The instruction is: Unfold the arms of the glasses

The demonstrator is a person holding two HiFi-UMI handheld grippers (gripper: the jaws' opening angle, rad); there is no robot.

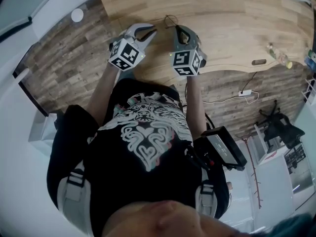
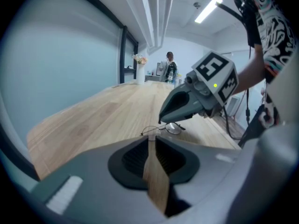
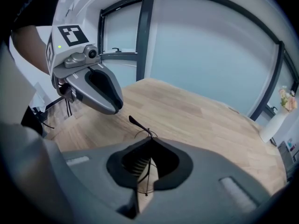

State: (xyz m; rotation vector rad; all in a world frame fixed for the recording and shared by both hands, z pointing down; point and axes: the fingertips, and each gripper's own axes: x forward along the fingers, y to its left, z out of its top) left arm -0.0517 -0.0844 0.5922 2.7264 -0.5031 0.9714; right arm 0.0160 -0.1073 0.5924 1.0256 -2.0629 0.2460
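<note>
Thin wire-rimmed glasses [image 1: 171, 21] lie at the near edge of the wooden table [image 1: 232, 19]. My right gripper [image 3: 150, 141] is shut on the glasses [image 3: 145, 135]: their wire runs through the slit between the jaws, and one dark arm tip [image 3: 134, 121] sticks out toward the left gripper [image 3: 114, 107]. My left gripper [image 2: 152, 136] is shut, with its tips just short of the glasses [image 2: 164, 129] and nothing visible between them. The right gripper [image 2: 164, 117] hangs right over the lenses. In the head view both grippers [image 1: 148, 33] [image 1: 178, 32] meet at the glasses.
The table stretches far ahead. A vase of flowers [image 2: 139, 69] and a person [image 2: 169, 65] are at its far end, and small items [image 1: 279, 56] sit at its right edge. On the floor lie a white power strip [image 1: 245, 93] and a black chair base [image 1: 281, 125].
</note>
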